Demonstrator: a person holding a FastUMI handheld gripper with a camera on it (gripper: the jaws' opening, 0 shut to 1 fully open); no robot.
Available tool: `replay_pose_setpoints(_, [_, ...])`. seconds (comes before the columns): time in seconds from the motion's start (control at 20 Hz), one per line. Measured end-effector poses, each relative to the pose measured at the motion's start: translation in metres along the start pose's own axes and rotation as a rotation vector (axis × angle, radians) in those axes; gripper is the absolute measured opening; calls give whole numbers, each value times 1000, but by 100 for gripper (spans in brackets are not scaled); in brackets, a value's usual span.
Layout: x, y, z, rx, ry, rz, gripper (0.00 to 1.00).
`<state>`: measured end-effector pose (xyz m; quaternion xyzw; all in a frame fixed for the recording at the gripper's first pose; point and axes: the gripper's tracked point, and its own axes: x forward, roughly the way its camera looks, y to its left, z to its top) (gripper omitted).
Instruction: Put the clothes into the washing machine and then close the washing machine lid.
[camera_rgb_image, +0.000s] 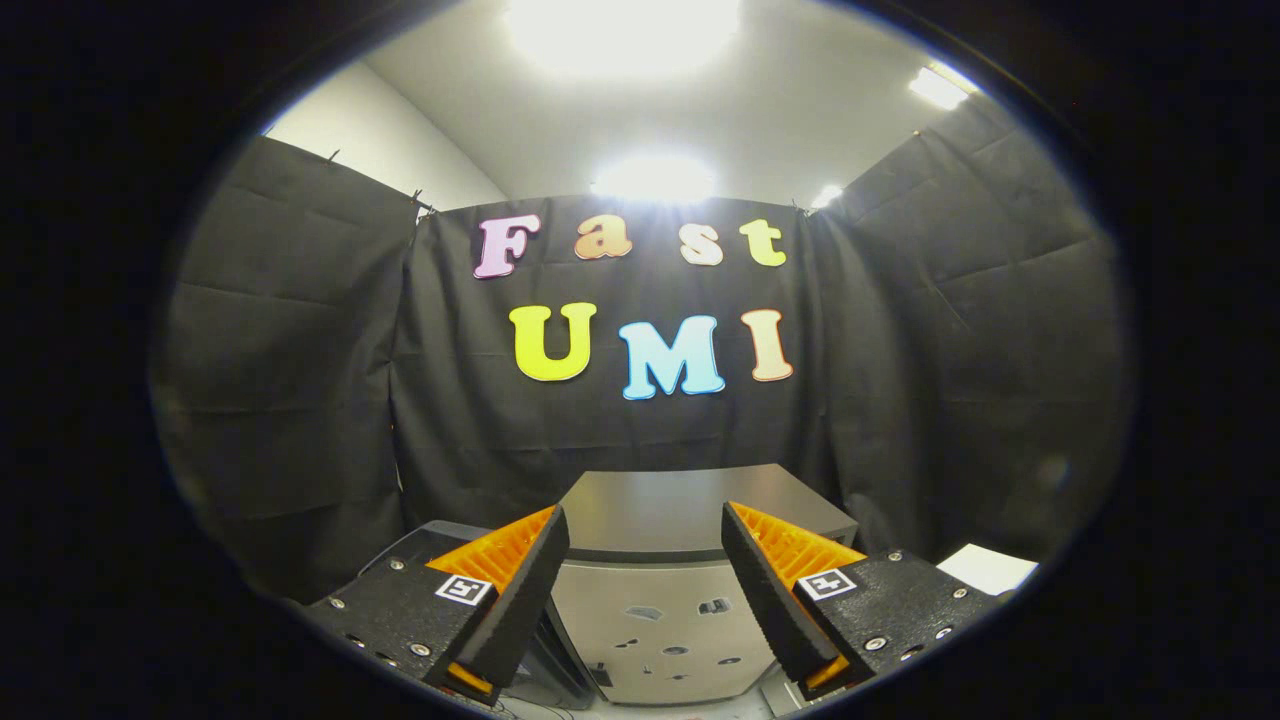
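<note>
While held level and well short of anything to grasp, gripper (645, 540) with jaws spread wide, nothing between the fingers (520, 590) but air. Straight ahead, seen through the gap between them, washing machine (660, 620): a pale grey box, flat top catching a dull sheen, front face dotted with small dark marks too small to make out. Lid (690, 510) lying flat on top, apparently down, though hard to tell for certain. Beside the machine, behind one finger, a dark container (430, 545), mostly hidden. On the other side, a white flat thing (990, 570), partly cut off. Behind everything, black cloth wall (300, 400), bright ceiling lights (650, 180) above.
</note>
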<state>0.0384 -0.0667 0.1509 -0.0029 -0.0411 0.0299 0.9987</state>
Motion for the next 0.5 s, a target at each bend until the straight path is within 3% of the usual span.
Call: replay_pose_setpoints(0.5, [-23, -17, -4, 20, 7, -10, 95])
